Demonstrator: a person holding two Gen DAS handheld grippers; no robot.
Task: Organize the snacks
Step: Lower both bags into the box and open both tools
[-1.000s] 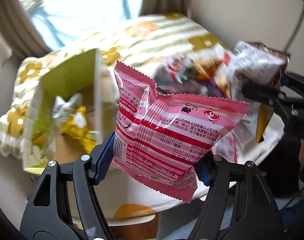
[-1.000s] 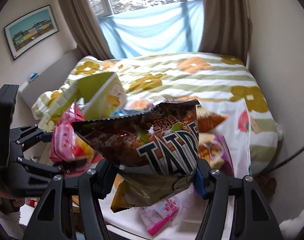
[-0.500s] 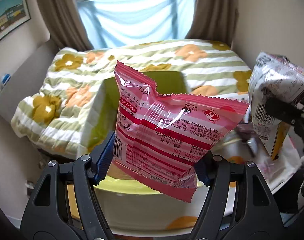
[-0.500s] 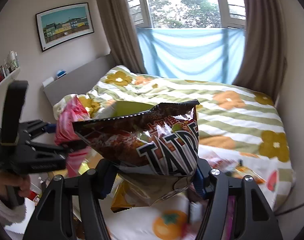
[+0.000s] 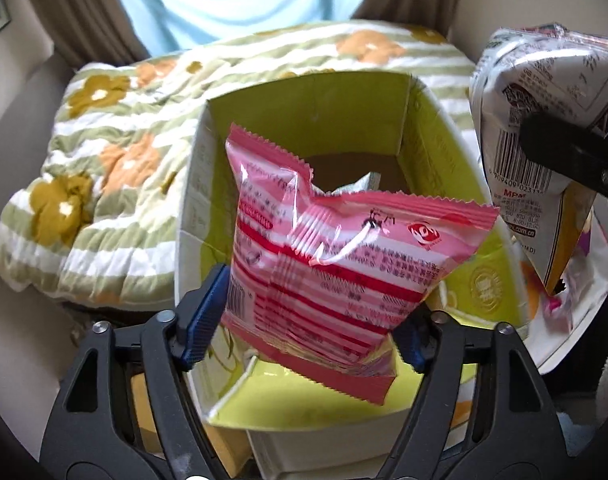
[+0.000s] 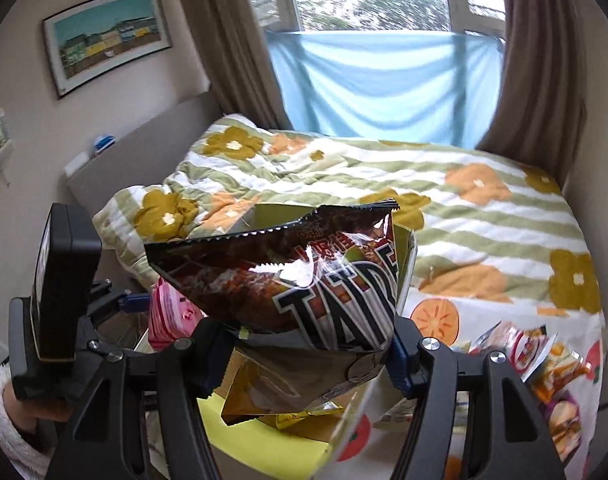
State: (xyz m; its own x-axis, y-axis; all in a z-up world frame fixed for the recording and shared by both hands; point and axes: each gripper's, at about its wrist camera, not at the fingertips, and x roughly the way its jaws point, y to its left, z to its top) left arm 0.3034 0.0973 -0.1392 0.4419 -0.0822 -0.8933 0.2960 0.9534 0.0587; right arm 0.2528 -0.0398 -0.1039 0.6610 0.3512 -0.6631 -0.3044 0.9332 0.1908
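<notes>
Two packets ride clamped, the pink bag in the left hand-held gripper having swung from beside the box to just above its mouth ahead, ready to drop, while the right hand-held gripper pinches the chips alongside.

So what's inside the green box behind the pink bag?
Inside the green box, a pale silvery packet peeks over the pink bag, with brown floor behind it. The pink bag, held by the left hand-held gripper, hides the rest.
</notes>
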